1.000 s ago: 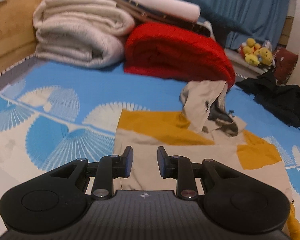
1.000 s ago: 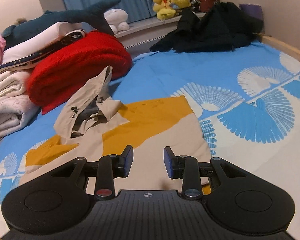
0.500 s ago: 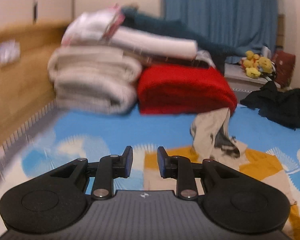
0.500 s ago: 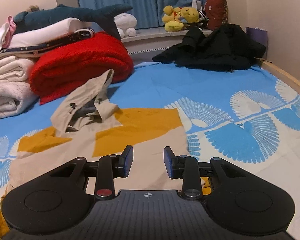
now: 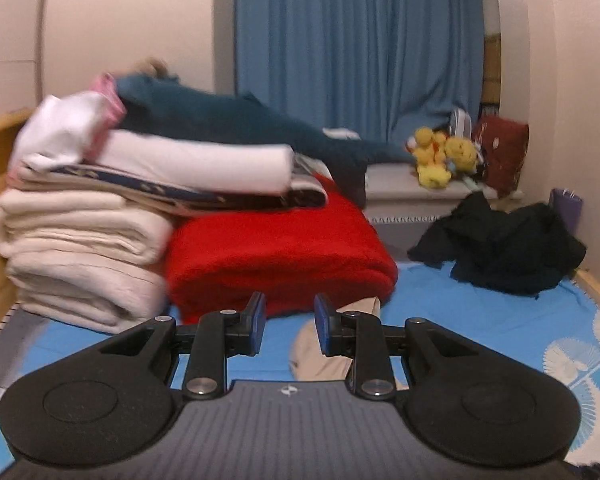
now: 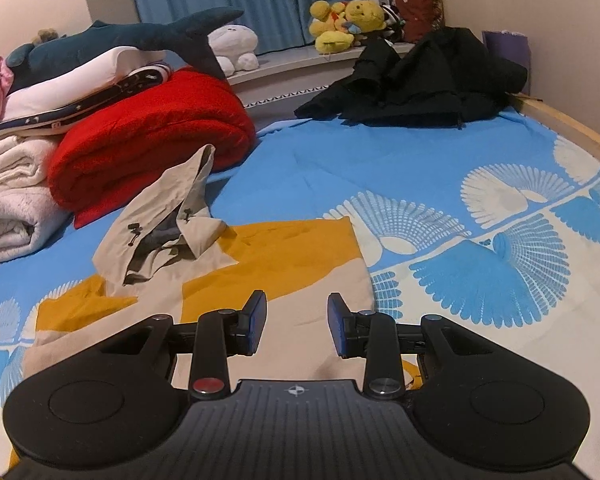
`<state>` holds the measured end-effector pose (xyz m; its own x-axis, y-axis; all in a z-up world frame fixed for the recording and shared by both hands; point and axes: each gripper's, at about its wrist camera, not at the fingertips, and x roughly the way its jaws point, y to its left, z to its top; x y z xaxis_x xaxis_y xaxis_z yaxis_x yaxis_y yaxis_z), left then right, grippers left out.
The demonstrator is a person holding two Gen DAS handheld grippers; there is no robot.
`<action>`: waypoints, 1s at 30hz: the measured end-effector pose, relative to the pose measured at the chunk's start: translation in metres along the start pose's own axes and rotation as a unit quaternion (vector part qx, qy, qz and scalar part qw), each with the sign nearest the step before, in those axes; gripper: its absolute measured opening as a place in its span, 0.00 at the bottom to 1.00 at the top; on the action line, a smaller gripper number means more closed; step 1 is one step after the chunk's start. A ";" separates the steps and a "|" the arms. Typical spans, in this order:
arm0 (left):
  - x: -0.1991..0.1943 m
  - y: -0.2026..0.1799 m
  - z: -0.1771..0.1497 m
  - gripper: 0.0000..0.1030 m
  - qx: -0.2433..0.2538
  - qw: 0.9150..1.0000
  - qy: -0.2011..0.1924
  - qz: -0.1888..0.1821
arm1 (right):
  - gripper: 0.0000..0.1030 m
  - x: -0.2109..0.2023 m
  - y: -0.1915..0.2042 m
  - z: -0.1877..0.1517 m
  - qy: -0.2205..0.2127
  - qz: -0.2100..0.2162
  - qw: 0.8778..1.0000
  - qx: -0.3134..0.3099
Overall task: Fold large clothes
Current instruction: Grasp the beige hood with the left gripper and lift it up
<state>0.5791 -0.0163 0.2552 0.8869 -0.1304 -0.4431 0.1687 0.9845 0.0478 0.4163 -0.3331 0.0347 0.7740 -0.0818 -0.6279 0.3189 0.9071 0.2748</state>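
Note:
A beige and mustard hooded jacket (image 6: 260, 256) lies spread flat on the blue patterned bedsheet (image 6: 380, 168), its hood (image 6: 164, 224) crumpled up toward the red blanket. My right gripper (image 6: 298, 320) hovers over the jacket's near part, open, with nothing between its blue pads. My left gripper (image 5: 290, 322) is raised well above the bed and points toward the folded bedding, open and empty. In the left wrist view only a beige piece of the jacket (image 5: 324, 354) shows, behind the right finger.
A folded red blanket (image 5: 280, 256) and stacked white blankets (image 5: 80, 248) sit at the back left, with a shark plush (image 6: 140, 40) on top. A black clothes heap (image 6: 428, 76) lies back right. Yellow plush toys (image 6: 340, 20) line the sill. A wooden bed rail (image 6: 572, 128) runs along the right.
The left gripper has risen and tipped up, so the jacket dropped almost out of its view and the wall and curtain came in. The right gripper barely shifted. Both stay open.

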 end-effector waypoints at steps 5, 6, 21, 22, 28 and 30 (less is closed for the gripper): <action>0.120 -0.048 -0.038 0.28 0.045 0.998 0.032 -0.023 | 0.34 0.012 0.002 -0.005 0.018 0.005 1.000 -0.005; 0.142 -0.054 -0.046 0.28 0.047 0.998 0.041 -0.027 | 0.34 0.015 0.003 -0.007 0.022 0.003 1.000 -0.009; 0.405 -0.073 -0.116 0.66 0.009 0.994 0.113 -0.009 | 0.17 0.035 -0.002 -0.017 0.024 -0.046 0.999 0.010; 0.413 -0.073 -0.118 0.70 0.008 0.993 0.117 -0.002 | 0.17 0.038 -0.001 -0.017 0.018 -0.057 0.998 -0.002; 0.437 -0.076 -0.126 0.49 0.027 0.991 0.130 0.009 | 0.17 0.045 -0.006 -0.019 0.027 -0.070 0.997 0.004; 0.434 -0.079 -0.124 0.03 0.044 0.990 0.131 -0.007 | 0.17 0.047 -0.004 -0.020 0.030 -0.075 0.997 0.001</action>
<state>0.8972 -0.1357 -0.0522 0.7437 -0.0967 -0.6615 0.2268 0.9673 0.1135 0.4405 -0.3325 -0.0110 0.6832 -0.1925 -0.7044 0.4305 0.8853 0.1757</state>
